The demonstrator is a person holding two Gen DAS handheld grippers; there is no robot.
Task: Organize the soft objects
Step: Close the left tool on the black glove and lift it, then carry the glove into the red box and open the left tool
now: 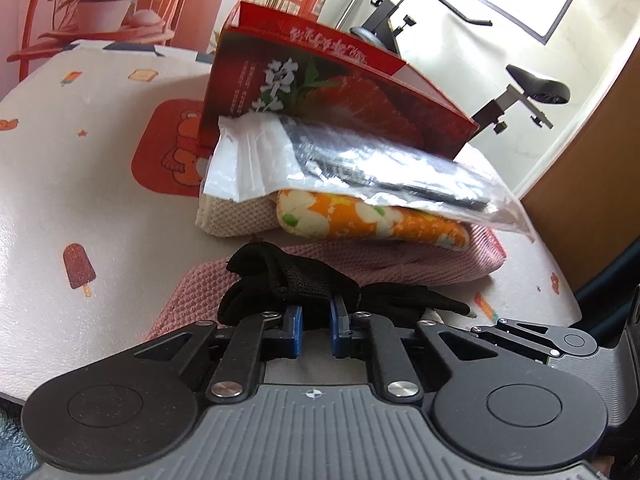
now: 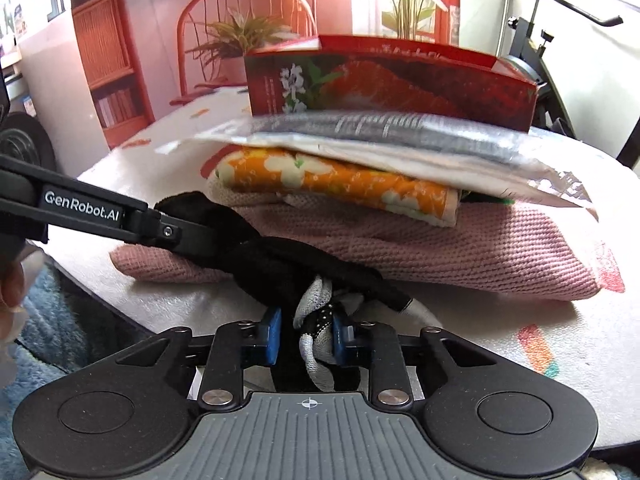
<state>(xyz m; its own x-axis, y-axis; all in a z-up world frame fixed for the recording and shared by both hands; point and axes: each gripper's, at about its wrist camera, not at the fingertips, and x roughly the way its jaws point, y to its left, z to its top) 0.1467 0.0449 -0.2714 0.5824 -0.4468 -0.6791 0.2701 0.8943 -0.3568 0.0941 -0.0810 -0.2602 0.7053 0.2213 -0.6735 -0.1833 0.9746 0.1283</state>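
A black glove point(image 1: 288, 280) lies across the near edge of a folded pink towel point(image 1: 400, 264). My left gripper point(image 1: 316, 316) is shut on its left end; it shows in the right wrist view point(image 2: 192, 236) coming in from the left. My right gripper point(image 2: 306, 334) is shut on the glove's other end point(image 2: 312, 276), where a grey-white cuff point(image 2: 316, 320) bunches between the blue pads. On the pink towel point(image 2: 480, 248) lie a cream knit cloth point(image 1: 232, 216), an orange flowered cloth point(image 1: 360, 220) point(image 2: 340, 184) and a clear plastic bag with a dark item point(image 1: 360, 160) point(image 2: 400, 140).
A red printed box point(image 1: 320, 88) point(image 2: 392, 84) stands open behind the pile. All rest on a cartoon-print mat point(image 1: 80, 184) point(image 2: 500, 320). An exercise bike point(image 1: 528, 92) stands at the right; a chair with a potted plant point(image 2: 240, 48) stands behind. The mat's edge drops to blue carpet point(image 2: 60, 320).
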